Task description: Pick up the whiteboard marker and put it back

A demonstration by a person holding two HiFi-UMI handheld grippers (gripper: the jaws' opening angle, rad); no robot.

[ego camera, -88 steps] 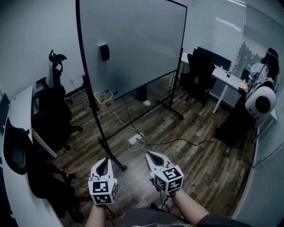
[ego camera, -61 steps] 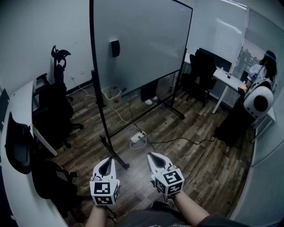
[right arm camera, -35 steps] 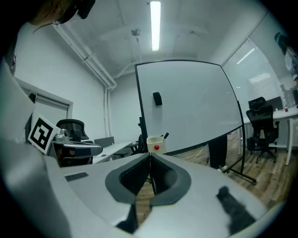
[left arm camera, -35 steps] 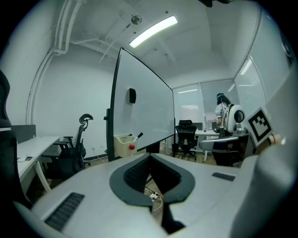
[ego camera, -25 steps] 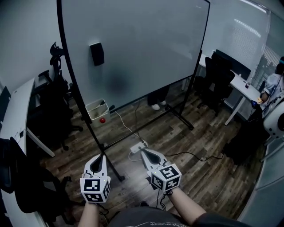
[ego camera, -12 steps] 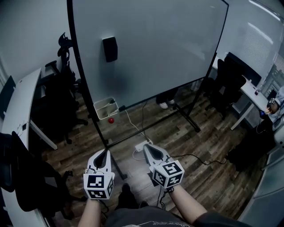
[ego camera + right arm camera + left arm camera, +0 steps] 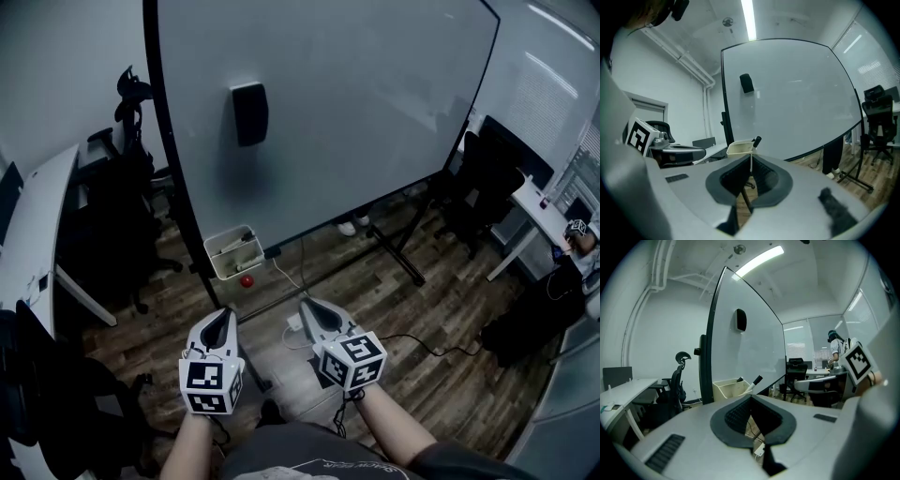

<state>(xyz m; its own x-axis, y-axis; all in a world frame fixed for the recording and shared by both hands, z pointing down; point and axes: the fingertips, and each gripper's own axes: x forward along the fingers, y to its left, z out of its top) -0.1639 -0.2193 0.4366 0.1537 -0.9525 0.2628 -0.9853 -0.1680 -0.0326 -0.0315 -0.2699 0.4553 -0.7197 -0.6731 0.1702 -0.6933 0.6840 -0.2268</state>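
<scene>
I hold my left gripper [image 7: 222, 317] and my right gripper [image 7: 306, 306] side by side, low in front of me. Both are closed, with nothing between their jaws. They point toward the large white whiteboard [image 7: 356, 112] on its black-framed stand. The whiteboard marker [image 7: 756, 141], light-bodied with a black cap, leans tilted in the small cream plastic tray [image 7: 215, 259] at the board's lower left corner, well apart from both grippers. A black rectangular eraser [image 7: 249, 113] sits on the board above the tray. A small red round object [image 7: 247, 280] shows just below the tray.
</scene>
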